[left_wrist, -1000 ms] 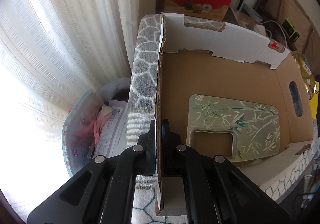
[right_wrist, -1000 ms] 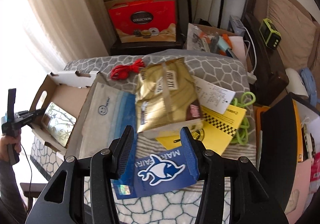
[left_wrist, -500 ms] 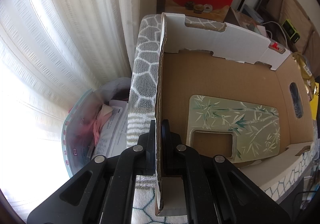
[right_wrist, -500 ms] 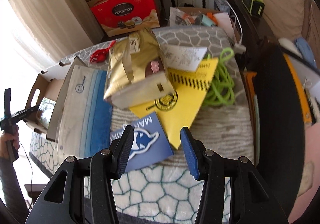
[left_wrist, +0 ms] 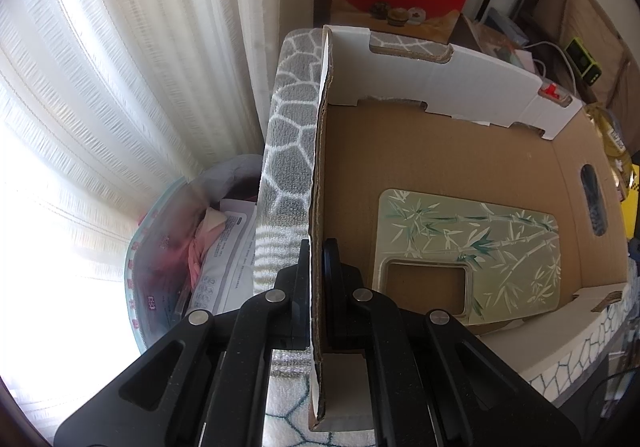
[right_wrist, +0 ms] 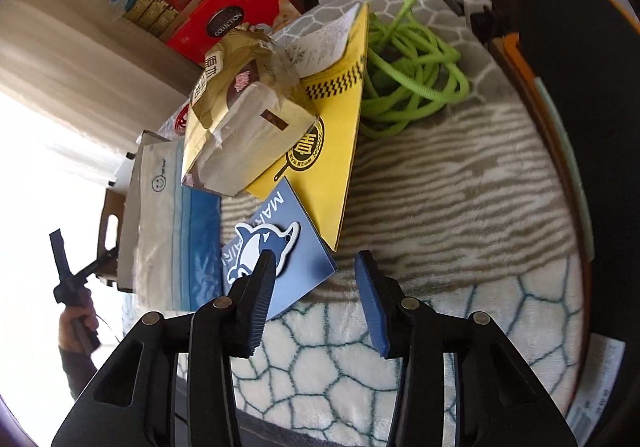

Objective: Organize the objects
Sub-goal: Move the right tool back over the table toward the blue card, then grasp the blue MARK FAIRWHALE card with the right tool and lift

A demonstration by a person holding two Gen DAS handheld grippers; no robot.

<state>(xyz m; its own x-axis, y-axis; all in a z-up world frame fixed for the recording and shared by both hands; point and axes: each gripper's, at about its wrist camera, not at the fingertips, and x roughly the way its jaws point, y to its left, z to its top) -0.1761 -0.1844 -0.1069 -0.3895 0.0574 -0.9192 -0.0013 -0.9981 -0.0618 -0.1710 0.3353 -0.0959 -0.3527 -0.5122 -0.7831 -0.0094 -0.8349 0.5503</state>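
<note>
Patterned blanket [right_wrist: 460, 207] nearer; right hand-held gripper [right_wrist: 316, 267] closing, empty; left hand-held gripper [left_wrist: 318, 259] still clamps box wall [left_wrist: 318, 167].

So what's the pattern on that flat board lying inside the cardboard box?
Green and white bamboo stalks on a pale green board; the left wrist view shows it best.

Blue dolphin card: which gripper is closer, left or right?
Right. The right gripper hangs just over the blue dolphin card's near corner, jaws closing, nothing between them. The left gripper is clamped on the cardboard box wall, off to the side past the pile.
</note>
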